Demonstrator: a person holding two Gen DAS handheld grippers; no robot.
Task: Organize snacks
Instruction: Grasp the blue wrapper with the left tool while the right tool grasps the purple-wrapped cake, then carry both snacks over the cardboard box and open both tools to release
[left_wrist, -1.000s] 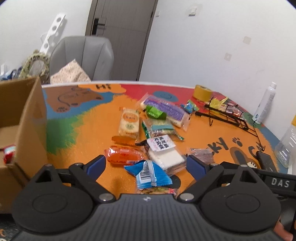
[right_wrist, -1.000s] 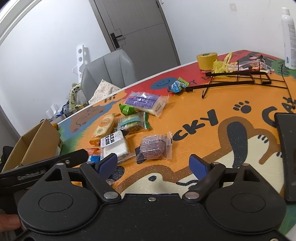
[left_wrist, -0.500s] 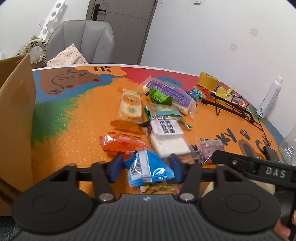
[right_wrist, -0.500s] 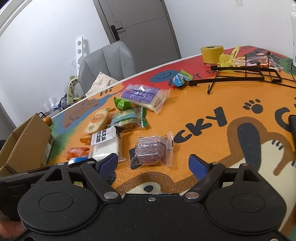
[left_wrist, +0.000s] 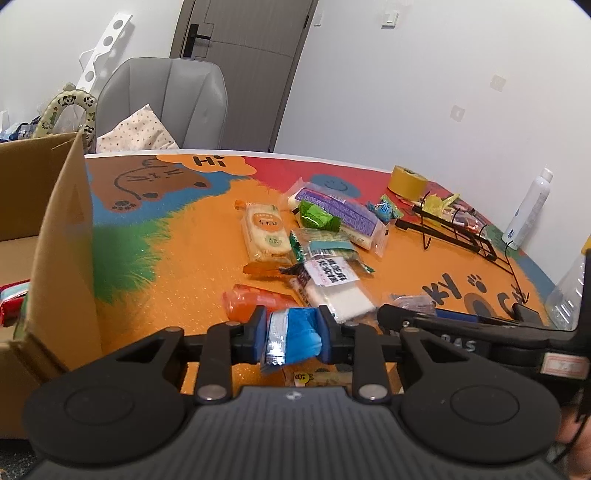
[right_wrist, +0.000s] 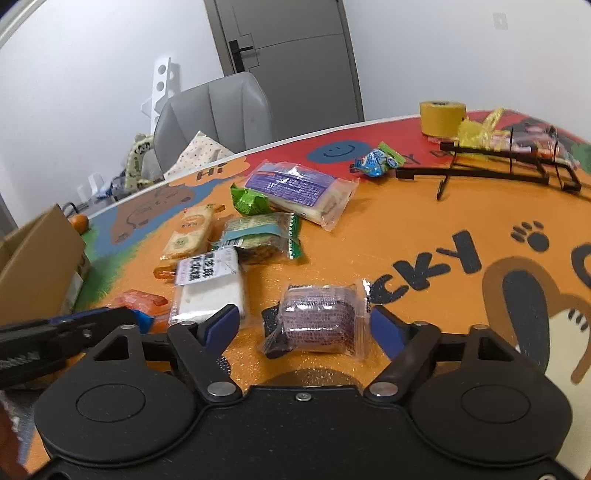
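Closed since the earlier frame: left gripper, whose jaws have just been closing, now clamps the blue snack packet that previously lay loose between wide-set fingers; right gripper has moved in over the purple snack packet, its jaws having just been narrowing, though they stand apart on either side of it with the pads not pressing

Blue snack packet: glossy blue wrapper, silver crimped seam at its left end, squeezed and crumpled between the blue pads, held just above the orange table mat

Purple snack packet: clear film over a dark purple block, sealed edges flared, lying flat on the mat between the open right fingers

Loose on the mat beyond the left gripper:
- orange snack packet, just behind the held one
- white packet with a printed label, beside the orange one
- pale cracker packet, lengthwise
- green-and-clear packet, overlapped by the white one
- small bright green packet, resting against the long purple-labelled packet

Cardboard box: at the left edge of the mat, flap upright, something red showing inside

Further right: yellow tape roll, black wire rack, white spray bottle
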